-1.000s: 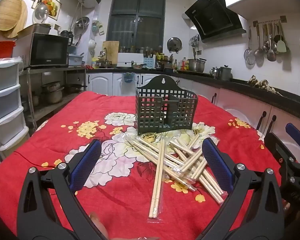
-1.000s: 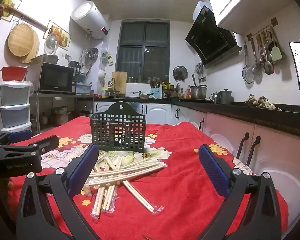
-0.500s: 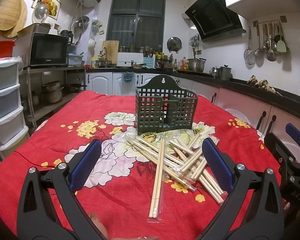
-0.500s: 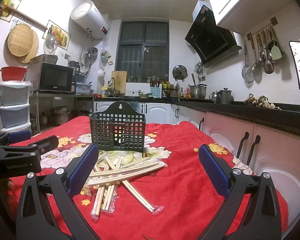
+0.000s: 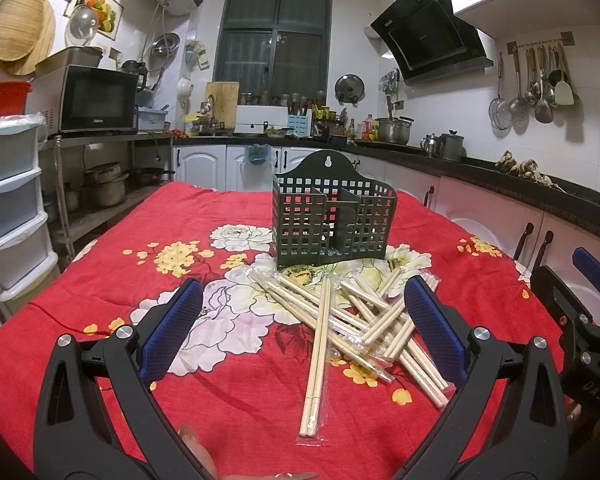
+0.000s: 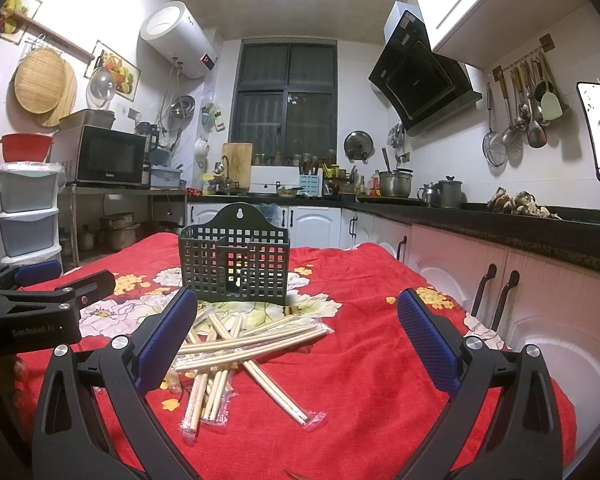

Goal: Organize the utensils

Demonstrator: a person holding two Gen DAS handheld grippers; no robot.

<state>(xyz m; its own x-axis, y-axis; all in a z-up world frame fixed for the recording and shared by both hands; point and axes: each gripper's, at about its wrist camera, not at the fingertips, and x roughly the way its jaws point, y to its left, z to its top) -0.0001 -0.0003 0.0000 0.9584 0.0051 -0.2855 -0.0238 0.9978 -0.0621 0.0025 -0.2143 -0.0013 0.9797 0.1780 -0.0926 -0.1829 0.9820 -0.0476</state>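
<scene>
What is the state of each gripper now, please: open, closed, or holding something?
Left gripper: open, holding nothing, above the wrapped chopsticks.
Right gripper: open, holding nothing.

"GenRobot.AI" on left gripper (image 6: 32,304)
</scene>
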